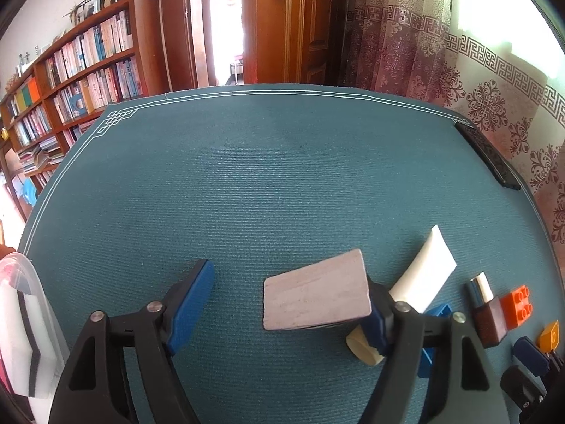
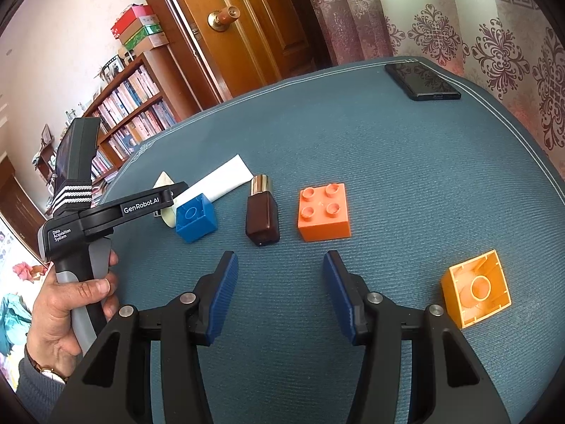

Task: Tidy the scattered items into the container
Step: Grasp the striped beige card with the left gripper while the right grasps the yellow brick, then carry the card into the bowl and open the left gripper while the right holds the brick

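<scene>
The flat grey stone-like slab (image 1: 316, 298) lay on the teal ribbed bench (image 1: 282, 176) between the spread left tongs (image 1: 286, 304), its right edge against one pad; probably stiff and heavyish, best pinched across its thin edges. Right of the slab, the right tongs (image 2: 280, 293) gaped empty.

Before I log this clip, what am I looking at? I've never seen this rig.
A person holds two hand-held claws, each with a fisheye camera looking along its blue-padded fingers. One picture is from the left claw, one from the right claw. Both are open and hold nothing. On the teal table mat lie a grey flat card, a white squeeze tube, a blue toy brick, a brown gold-capped bottle, an orange four-stud brick, a yellow-orange hollow brick and a black phone. The clear plastic container is at the left.
</scene>
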Demonstrator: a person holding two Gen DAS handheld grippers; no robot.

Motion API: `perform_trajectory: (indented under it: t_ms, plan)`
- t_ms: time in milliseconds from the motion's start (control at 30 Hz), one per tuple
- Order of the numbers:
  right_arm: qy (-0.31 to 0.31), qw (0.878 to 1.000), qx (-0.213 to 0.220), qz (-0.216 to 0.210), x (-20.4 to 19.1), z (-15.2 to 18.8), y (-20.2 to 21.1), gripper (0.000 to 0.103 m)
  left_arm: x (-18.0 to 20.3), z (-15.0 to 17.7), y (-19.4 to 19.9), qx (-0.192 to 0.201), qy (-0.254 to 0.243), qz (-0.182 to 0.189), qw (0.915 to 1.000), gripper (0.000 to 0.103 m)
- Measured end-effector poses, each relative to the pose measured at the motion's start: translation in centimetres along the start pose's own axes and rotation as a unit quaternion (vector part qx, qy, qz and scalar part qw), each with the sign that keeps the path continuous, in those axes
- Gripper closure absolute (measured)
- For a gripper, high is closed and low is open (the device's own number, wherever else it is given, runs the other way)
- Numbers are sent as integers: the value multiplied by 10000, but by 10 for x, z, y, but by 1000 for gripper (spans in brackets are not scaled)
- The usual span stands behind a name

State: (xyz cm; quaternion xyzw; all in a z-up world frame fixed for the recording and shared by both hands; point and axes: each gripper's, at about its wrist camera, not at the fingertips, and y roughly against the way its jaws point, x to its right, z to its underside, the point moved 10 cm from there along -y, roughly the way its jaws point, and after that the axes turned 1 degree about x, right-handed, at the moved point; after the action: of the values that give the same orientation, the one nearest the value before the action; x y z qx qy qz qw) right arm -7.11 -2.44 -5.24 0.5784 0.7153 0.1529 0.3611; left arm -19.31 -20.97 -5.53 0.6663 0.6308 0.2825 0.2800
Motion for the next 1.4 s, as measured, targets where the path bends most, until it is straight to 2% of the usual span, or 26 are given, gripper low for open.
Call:
perform_trajectory:
  t_ms: [67, 133, 333, 467, 567, 767, 833, 1067, 1267, 1400]
  plan:
    - [-39, 10000, 28, 39, 3, -1, 0, 49, 3, 0, 2, 35, -71, 62, 9999, 43]
    - [-102, 9999, 74, 99, 8, -4, 2, 49, 7, 1, 5, 62, -159, 147, 9997, 58]
    - [-71, 9985, 432, 337, 18, -17, 17, 49, 14, 3, 17, 222, -237, 401, 9987, 64]
    - [-176, 9958, 714, 544, 32, -29, 37, 49, 14, 1, 25, 368, -353, 283, 9983, 65]
    - [-222, 9941, 780, 717, 45, -30, 49, 49, 16, -1, 28, 400, -358, 328, 9980, 65]
    - [2, 9871, 598, 1488, 77, -9, 56, 49, 17, -9, 40, 569, -290, 390, 9972, 67]
    - [-111, 9875, 516, 1483, 84, -6, 55, 49, 17, -11, 43, 603, -233, 428, 9970, 71]
    - [-387, 9875, 203, 1515, 101, 1, 48, 50, 17, -13, 47, 645, -168, 496, 9965, 71]
    - [-352, 9862, 203, 1603, 102, 3, 51, 67, 14, -9, 41, 539, -69, 544, 9970, 71]
    - [-376, 9863, 207, 1592, 102, 3, 51, 68, 14, -8, 40, 526, -107, 533, 9971, 71]
